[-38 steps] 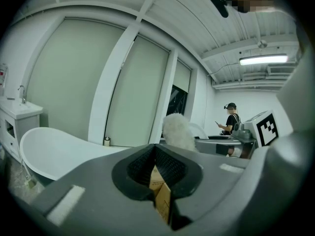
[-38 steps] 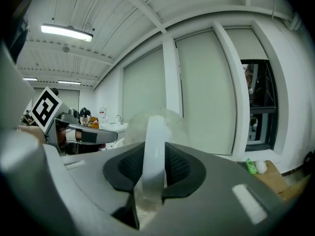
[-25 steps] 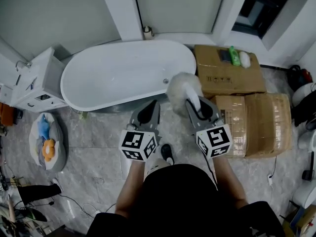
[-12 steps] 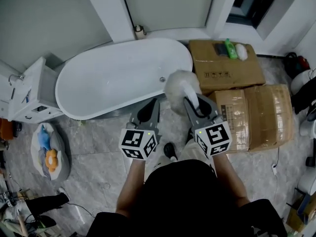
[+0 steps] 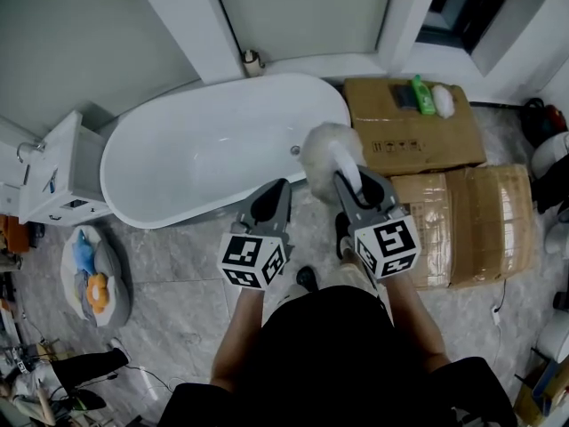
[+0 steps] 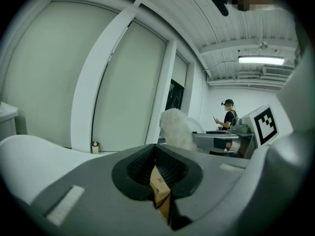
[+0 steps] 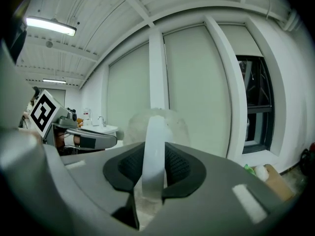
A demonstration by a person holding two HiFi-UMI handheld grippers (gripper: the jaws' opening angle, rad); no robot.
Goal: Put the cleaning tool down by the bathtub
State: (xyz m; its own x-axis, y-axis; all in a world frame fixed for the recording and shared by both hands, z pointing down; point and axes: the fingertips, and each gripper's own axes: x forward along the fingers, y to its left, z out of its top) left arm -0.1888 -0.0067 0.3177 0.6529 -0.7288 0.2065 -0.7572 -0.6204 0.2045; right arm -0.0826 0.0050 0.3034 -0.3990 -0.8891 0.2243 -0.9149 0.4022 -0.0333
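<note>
A white bathtub (image 5: pixel 213 154) stands on the grey tile floor, ahead and to my left. The cleaning tool is a fluffy white duster head (image 5: pixel 327 148) on a white handle (image 5: pixel 348 176). My right gripper (image 5: pixel 358 196) is shut on that handle, and the head hangs by the tub's right end. The right gripper view shows the handle (image 7: pixel 154 151) clamped between the jaws of the right gripper (image 7: pixel 153 157), with the fluff (image 7: pixel 176 124) beyond. My left gripper (image 5: pixel 268 205) hovers beside it, shut and holding nothing. From the left gripper (image 6: pixel 156 154) the duster head (image 6: pixel 175 128) shows to the right.
Cardboard boxes (image 5: pixel 411 130) (image 5: pixel 471 225) lie right of the tub, with a green bottle (image 5: pixel 421 94) on the far one. A white cabinet (image 5: pixel 58 174) stands left of the tub, near a bag of toys (image 5: pixel 93 276). A person (image 6: pixel 229 113) stands far off.
The view has shifted a little and the person's right foot has stepped forward. Both grippers keep their pose, the right one still holding the tool by the tub's end.
</note>
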